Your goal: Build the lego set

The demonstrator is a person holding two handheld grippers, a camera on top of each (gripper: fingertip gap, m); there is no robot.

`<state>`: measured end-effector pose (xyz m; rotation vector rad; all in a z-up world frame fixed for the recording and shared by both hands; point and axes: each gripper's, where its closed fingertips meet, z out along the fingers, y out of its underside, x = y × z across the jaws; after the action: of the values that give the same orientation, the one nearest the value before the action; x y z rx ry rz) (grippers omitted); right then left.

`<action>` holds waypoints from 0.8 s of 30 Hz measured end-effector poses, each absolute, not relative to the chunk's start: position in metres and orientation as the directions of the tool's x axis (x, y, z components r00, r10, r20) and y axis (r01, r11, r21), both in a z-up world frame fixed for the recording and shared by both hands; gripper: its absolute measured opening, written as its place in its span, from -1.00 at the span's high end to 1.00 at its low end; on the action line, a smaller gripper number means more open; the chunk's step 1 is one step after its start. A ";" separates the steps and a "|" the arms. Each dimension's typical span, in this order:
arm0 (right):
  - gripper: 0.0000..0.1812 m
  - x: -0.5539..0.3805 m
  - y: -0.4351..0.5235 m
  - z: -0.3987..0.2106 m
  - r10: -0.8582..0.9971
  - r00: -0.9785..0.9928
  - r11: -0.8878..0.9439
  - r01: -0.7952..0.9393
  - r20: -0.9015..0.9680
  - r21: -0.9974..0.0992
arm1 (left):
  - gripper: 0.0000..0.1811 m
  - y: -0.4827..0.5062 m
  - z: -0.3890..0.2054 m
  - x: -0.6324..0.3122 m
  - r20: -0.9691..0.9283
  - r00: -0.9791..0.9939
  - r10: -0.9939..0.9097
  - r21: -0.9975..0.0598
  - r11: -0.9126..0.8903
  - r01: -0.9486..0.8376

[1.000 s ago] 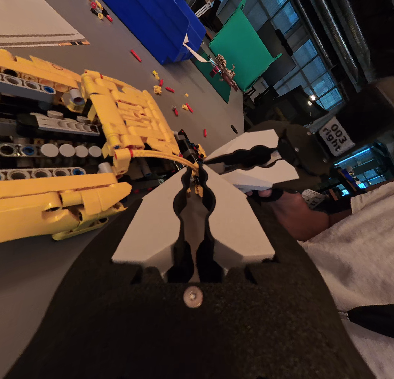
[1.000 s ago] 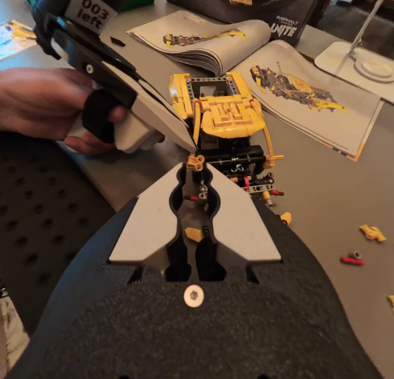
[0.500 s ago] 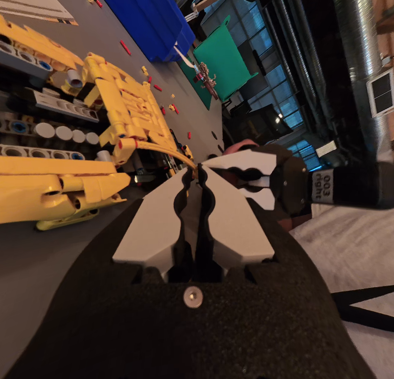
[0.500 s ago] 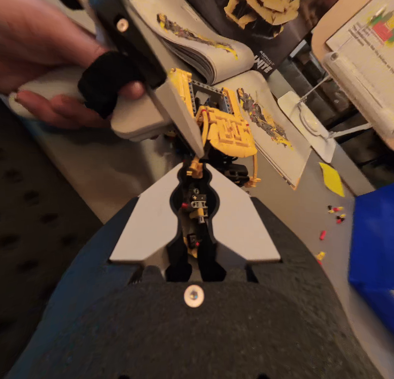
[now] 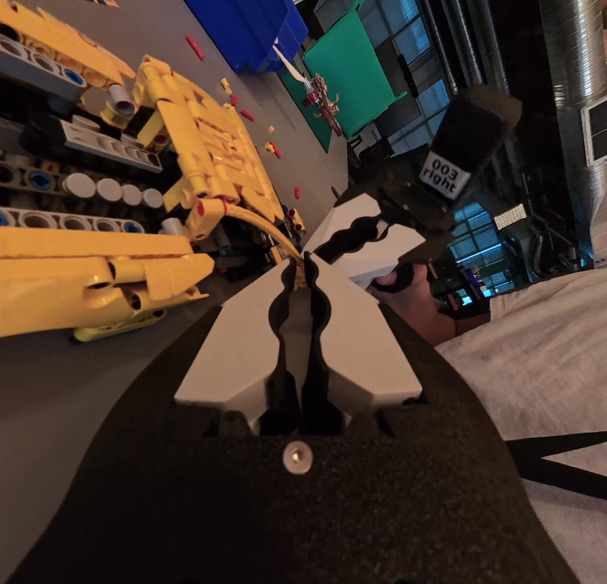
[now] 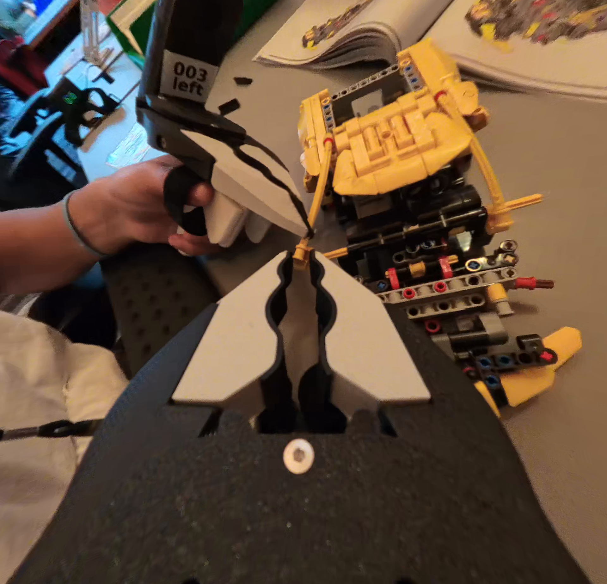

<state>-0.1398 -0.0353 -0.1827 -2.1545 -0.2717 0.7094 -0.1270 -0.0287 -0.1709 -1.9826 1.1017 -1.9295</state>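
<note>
The car (image 6: 404, 187) sits on the table (image 6: 558, 469), just past the tips of both tongs. A thin yellow hose (image 6: 320, 180) bends down from the car's top. It ends in a small yellow clip (image 6: 301, 252).

The left tongs (image 5: 298, 266) are nearly closed, and they pinch the hose close to its end. In the right wrist view the left tongs (image 6: 307, 231) come in from the left and sit just above the clip. The right tongs (image 6: 300, 261) are narrow too, and their tips hold the clip. In the left wrist view, the right tongs (image 5: 317, 252) come in from the right and look almost closed. The two pairs of tips nearly touch each other.

What could go wrong? I think the clip could pop out, because only the very tips hold it and it is tiny. The hose is bent like a spring, so it may flick away if one grip slips. A hard pull could also tug the hose out of the red peg (image 6: 327, 140) at its top. The car is not held down, so a push could slide it. It might bump the loose bits (image 5: 244, 111) beyond the tongs
</note>
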 end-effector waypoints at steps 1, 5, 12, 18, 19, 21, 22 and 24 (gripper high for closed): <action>0.90 -0.139 -0.036 -0.186 0.433 0.810 -0.640 -0.031 -0.394 -0.767 | 0.95 -0.029 -0.173 -0.127 0.787 -0.097 -0.609 -0.593 -0.704 -0.390; 0.90 -0.139 -0.038 -0.186 0.474 0.779 -0.674 0.022 -0.410 -0.738 | 0.94 -0.031 -0.174 -0.127 0.759 -0.098 -0.643 -0.623 -0.676 -0.392; 0.90 -0.134 -0.039 -0.187 0.501 0.745 -0.718 0.073 -0.441 -0.692 | 0.93 -0.018 -0.181 -0.142 0.548 -0.052 -0.835 -0.772 -0.481 -0.416; 0.90 -0.140 -0.043 -0.186 0.533 0.693 -0.730 0.085 -0.486 -0.678 | 0.75 -0.042 -0.197 -0.137 0.175 -0.121 -0.977 -0.861 -0.092 -0.501; 0.90 -0.140 -0.043 -0.187 0.535 0.692 -0.729 0.090 -0.484 -0.678 | 0.75 -0.044 -0.197 -0.136 0.142 -0.129 -0.982 -0.864 -0.059 -0.500; 0.90 -0.139 -0.043 -0.187 0.540 0.699 -0.727 0.105 -0.470 -0.679 | 0.75 -0.042 -0.195 -0.134 0.064 -0.117 -0.991 -0.873 0.001 -0.487; 0.90 -0.139 -0.043 -0.187 0.542 0.701 -0.727 0.115 -0.464 -0.677 | 0.75 -0.041 -0.193 -0.133 0.026 -0.113 -0.993 -0.881 0.031 -0.471; 0.90 -0.139 -0.044 -0.186 0.549 0.704 -0.727 0.137 -0.450 -0.673 | 0.75 -0.041 -0.190 -0.133 -0.050 -0.113 -0.992 -0.885 0.096 -0.455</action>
<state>-0.1391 -0.0441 -0.1863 -2.2921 -0.5208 0.8702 -0.1329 -0.0409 -0.1900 -1.4422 1.6658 -0.9594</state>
